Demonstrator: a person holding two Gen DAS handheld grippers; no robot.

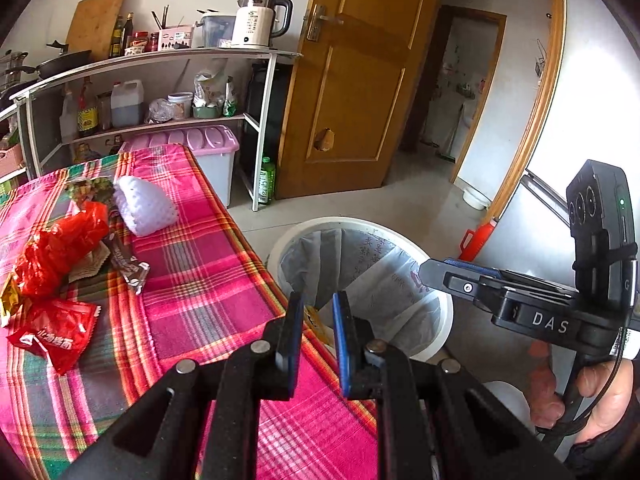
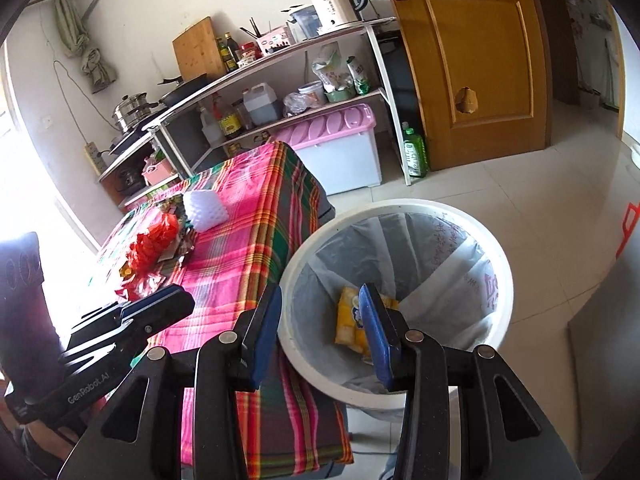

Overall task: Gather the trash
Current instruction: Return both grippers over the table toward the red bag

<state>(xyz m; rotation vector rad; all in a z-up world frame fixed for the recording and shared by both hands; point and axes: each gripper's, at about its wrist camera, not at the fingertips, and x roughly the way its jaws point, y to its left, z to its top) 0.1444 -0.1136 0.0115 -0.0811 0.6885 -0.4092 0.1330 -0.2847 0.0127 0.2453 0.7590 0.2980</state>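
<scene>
A white trash bin (image 2: 400,208) with a clear liner stands on the floor beside the table; a yellow wrapper (image 2: 348,316) lies inside it. My right gripper (image 2: 320,300) is open and empty above the bin's near rim. My left gripper (image 1: 319,306) is open and empty over the table's right edge, next to the bin (image 1: 436,320). On the plaid tablecloth (image 1: 208,280) lie a red plastic bag (image 1: 60,248), a red noodle wrapper (image 1: 56,334), a dark snack wrapper (image 1: 128,266) and a white foam wrap (image 1: 144,206). The right gripper also shows in the left wrist view (image 1: 424,270).
A metal shelf rack (image 1: 160,56) with a kettle (image 1: 256,20), bottles and pans stands behind the table. A pink-lidded storage box (image 1: 192,140) and a green bottle (image 1: 266,180) sit on the floor. A wooden door (image 1: 352,80) is open; tiled floor lies beyond the bin.
</scene>
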